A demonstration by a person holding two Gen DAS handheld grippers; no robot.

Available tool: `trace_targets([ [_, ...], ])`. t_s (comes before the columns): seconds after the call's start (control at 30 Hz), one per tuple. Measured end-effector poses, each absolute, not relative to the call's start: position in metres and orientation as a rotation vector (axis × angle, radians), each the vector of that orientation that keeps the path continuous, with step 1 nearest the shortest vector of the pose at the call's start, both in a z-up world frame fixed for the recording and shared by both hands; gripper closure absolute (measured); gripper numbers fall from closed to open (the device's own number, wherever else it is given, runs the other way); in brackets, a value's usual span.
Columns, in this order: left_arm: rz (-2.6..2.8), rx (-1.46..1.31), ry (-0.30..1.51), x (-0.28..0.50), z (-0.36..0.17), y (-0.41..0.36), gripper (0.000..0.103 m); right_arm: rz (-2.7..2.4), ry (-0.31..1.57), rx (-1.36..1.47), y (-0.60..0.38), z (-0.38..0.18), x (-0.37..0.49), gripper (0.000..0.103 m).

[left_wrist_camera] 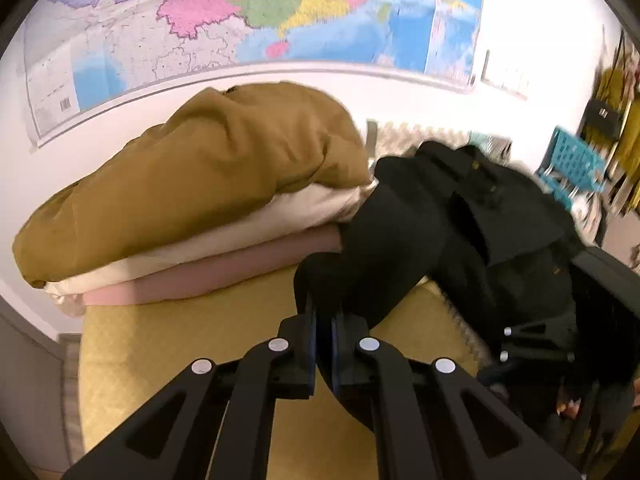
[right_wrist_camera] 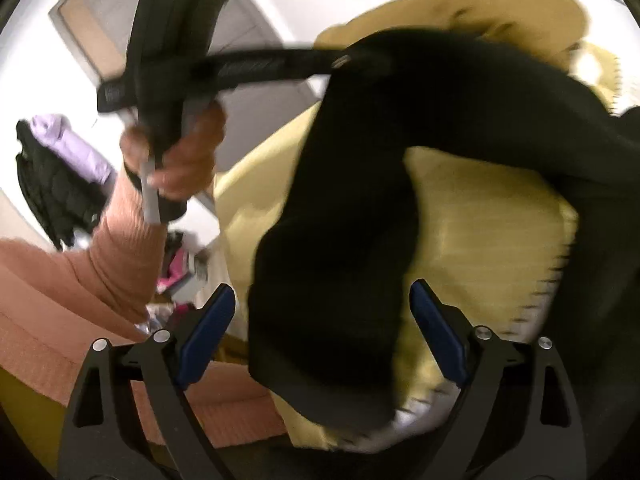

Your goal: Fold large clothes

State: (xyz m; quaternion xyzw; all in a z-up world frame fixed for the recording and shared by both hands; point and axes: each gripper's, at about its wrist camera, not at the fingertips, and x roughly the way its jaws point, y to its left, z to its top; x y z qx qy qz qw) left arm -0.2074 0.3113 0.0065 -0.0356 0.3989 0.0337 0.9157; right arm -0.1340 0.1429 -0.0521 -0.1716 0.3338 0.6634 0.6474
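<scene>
Left gripper (left_wrist_camera: 323, 334): fingers pressed together on a fold of the black garment (left_wrist_camera: 432, 232), which rises ahead of them and drapes off to their right.
Right gripper (right_wrist_camera: 322, 334): fingers spread wide, holding nothing; a hanging end of the black garment (right_wrist_camera: 340, 280) dangles between them (contact with the pads cannot be told, the view is blurred).
Surface: yellow table (left_wrist_camera: 192, 344) lies below and ahead of the left fingers.
Stack: folded brown, cream and pink clothes (left_wrist_camera: 192, 200) sit ahead and to the left of the left fingers, just beside the black garment.
Risk: with only one pinch, the heavy cloth could slip or bunch.
Risk: swinging the garment could drag against the stack and topple it.
</scene>
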Motion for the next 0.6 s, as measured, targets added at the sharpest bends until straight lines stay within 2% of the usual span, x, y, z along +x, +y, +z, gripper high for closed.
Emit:
trace_targets([
  [0.03,0.059,-0.08,0.83,-0.206,0.004,0.311,0.099,1.494,0.751,-0.419,0.147,-0.055,-0.139,0.043],
  [0.07,0.051,-0.088,0.836,-0.209,0.004,0.312,0.099,1.503,0.762,-0.435,0.15,-0.057,-0.142,0.068],
  [0.1,0.048,-0.091,0.839,-0.21,0.003,0.312,0.099,1.521,0.769,-0.428,0.149,-0.055,-0.144,0.084],
  [0.13,0.048,-0.087,0.833,-0.212,0.005,0.312,0.098,1.545,0.761,-0.401,0.145,-0.047,-0.143,0.089],
  [0.17,0.048,-0.088,0.824,-0.214,0.008,0.312,0.098,1.573,0.758,-0.356,0.137,-0.037,-0.14,0.092],
  [0.37,-0.12,-0.22,0.691,-0.209,0.052,0.301,0.097,1.681,0.638,-0.011,0.054,0.045,-0.107,0.092],
  [0.43,-0.204,-0.294,0.634,-0.196,0.067,0.294,0.08,1.654,0.584,0.122,0.012,0.067,-0.089,0.092],
  [0.47,-0.243,-0.334,0.613,-0.189,0.073,0.291,0.05,1.629,0.566,0.173,-0.007,0.073,-0.081,0.092],
  [0.5,-0.281,-0.371,0.572,-0.179,0.081,0.286,0.028,1.592,0.546,0.254,-0.031,0.079,-0.069,0.092],
  [0.6,-0.263,-0.309,0.465,-0.164,0.088,0.267,0.027,1.458,0.512,0.474,-0.102,0.081,-0.028,0.092],
])
